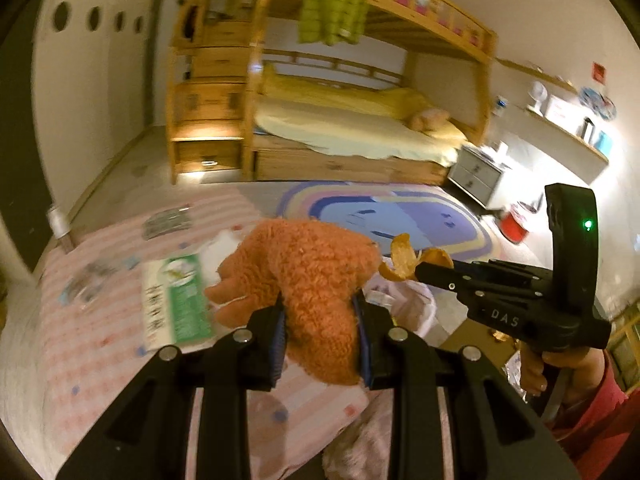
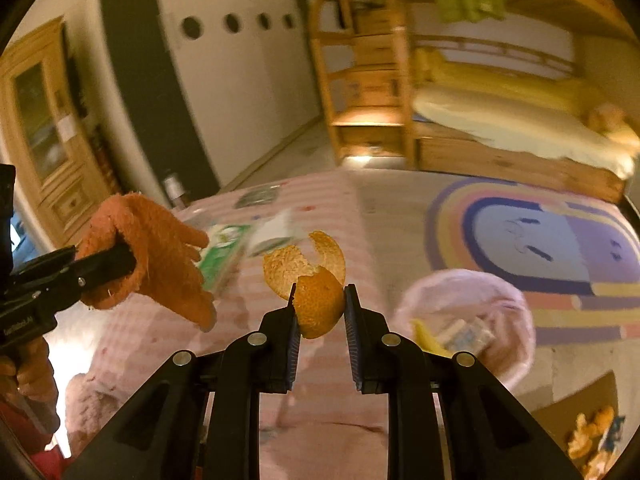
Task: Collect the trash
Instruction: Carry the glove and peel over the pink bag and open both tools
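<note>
While both tools hung over the pink-striped bedspread (image 2: 320,420), the right gripper (image 2: 320,312) had its jaws clenched on a curled piece of orange citrus peel (image 2: 316,276), lifted clear of the bed. A pink plastic-lined waste bin (image 2: 516,312), already holding some wrappers, sat just to the right of and below those jaws, so the right hand was the nearer one and, by my judgement, the drop called for a short swing rightward. The left gripper (image 1: 320,320) was clamped on a fuzzy orange plush toy (image 1: 304,276), also held off the bed. Near it lay a green-and-white printed packet (image 1: 180,300); its writing was too blurred to read. White letters "DAS" showed on the right tool's body.
</note>
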